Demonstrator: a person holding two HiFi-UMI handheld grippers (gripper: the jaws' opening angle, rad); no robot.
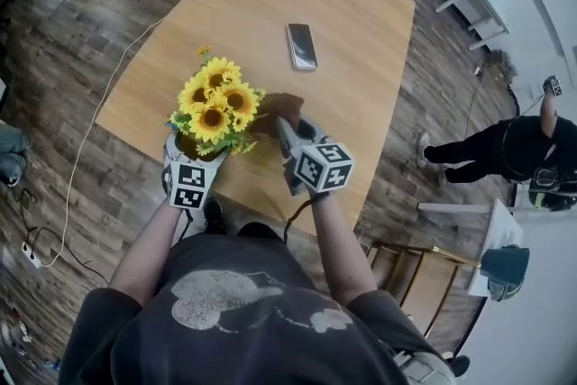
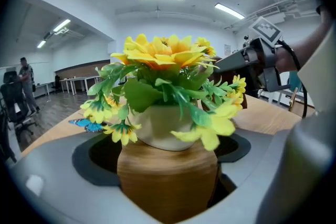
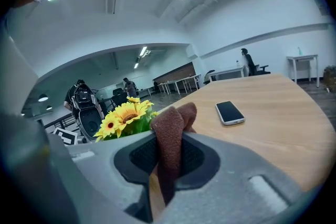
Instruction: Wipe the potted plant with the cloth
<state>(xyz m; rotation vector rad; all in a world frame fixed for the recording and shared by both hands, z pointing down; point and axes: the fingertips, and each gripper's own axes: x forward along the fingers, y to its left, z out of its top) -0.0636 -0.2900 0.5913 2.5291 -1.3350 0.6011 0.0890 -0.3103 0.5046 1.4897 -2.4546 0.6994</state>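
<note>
Left claw wide open around the flower pot, right claw pinching the brown cloth.

The potted plant (image 1: 215, 108) stands near the edge of the wooden table (image 1: 361, 13), close to the person. It has yellow sunflowers (image 2: 163, 52) and green leaves in a brown wooden pot (image 2: 168, 176). The left claw (image 1: 191, 160) is opened very wide. The pot sits right between its two jaws, and there is a dark gap beside the pot, so the claw is not squeezing it. The right claw (image 1: 290, 138) is just beside the plant, on its right. Its jaws are closed tight on a brown cloth (image 3: 170, 134), which sticks up out of them in a folded bump. A phone (image 1: 302, 45) lies flat on the table, farther away, well apart from the plant.
</note>
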